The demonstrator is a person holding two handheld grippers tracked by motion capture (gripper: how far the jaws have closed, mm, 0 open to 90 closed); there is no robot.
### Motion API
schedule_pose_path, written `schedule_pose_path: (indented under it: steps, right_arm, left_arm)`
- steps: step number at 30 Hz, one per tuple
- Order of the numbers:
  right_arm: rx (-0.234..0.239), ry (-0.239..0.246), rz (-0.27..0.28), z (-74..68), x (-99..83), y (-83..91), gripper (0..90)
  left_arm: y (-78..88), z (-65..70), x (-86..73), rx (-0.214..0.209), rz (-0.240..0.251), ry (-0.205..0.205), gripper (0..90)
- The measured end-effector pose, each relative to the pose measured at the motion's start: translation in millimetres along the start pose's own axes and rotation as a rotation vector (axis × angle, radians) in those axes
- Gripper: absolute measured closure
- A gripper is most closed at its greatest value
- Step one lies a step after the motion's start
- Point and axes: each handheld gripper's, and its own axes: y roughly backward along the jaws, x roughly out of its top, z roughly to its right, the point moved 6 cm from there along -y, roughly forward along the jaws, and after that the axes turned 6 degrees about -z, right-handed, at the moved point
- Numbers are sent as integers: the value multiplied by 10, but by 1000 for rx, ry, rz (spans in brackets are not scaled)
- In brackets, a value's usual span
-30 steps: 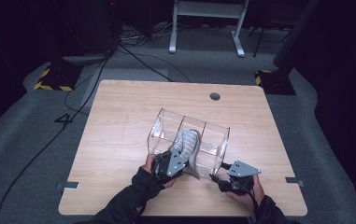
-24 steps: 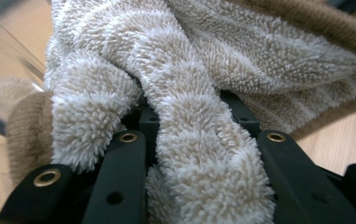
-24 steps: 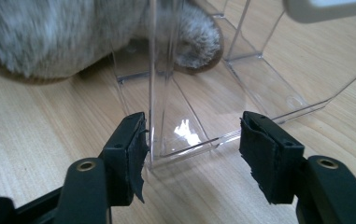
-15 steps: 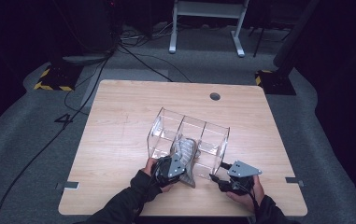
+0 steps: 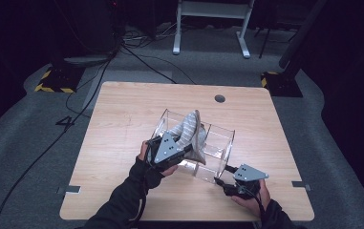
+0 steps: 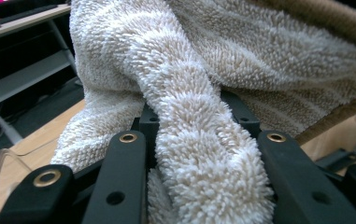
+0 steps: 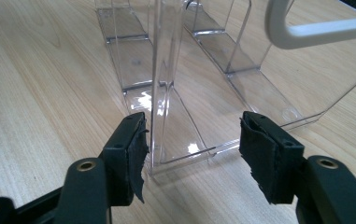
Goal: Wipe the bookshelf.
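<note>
Dark floor with trailing cables surrounds the pale wood-grain bench (image 5: 122,119), and near its middle stands the landmark for everything else: a clear acrylic organizer (image 5: 218,148) with thin upright dividers.

Start at the left gripper (image 5: 182,145). Its black fingers (image 6: 119,186) are drawn narrow and pinch a thick roll of a fluffy striped towel (image 5: 189,131). In the left gripper view the looped pile bulges out between them, cream with faint beige bands and a tan hem along the far edge. The cloth is soft and bulky, so a tight pinch on a gathered fold looks like the surest way to carry it. The towel hangs raised over the organizer's left compartments, its free end drooping toward the open top, which suggests it is being guided in or lifted clear; which of the two I cannot tell.

The right gripper (image 5: 220,181) sits low at the organizer's near right corner. Its padded fingers (image 7: 133,154) stand wide, one on each side of a transparent divider wall, with clear gaps on both sides, so nothing is gripped. That placement reads as bracing: the plastic case is light and slick on the smooth wood, and it could slide or tip under the towel's drag.

The organizer's walls are glossy and hard-edged, and the bench grain shows through them.
</note>
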Motion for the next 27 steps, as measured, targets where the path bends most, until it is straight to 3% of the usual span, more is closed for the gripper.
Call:
schedule_pose_path:
  steps: [1, 7, 9, 15, 23, 27]
  right_arm:
    - [1, -1, -1, -3, -3, -3, 422]
    - [4, 3, -7, -3, -14, -7, 422]
    - [6, 5, -7, -8, -15, -6, 422]
    - [8, 4, -8, -10, -18, -8, 420]
    - [10, 4, -5, -13, -17, -5, 416]
    - [10, 5, -2, -12, -10, 2, 416]
  left_arm:
    - [-34, -4, -39, -6, -15, 12, 671]
    - [-207, 104, -263, -9, -118, -32, 671]
    - [-244, 141, -322, -21, -137, -28, 671]
    - [-329, 283, -526, -45, -220, -68, 672]
    - [-490, 419, -954, -111, -398, -97, 671]
    - [-477, 414, -933, -108, -389, -110, 670]
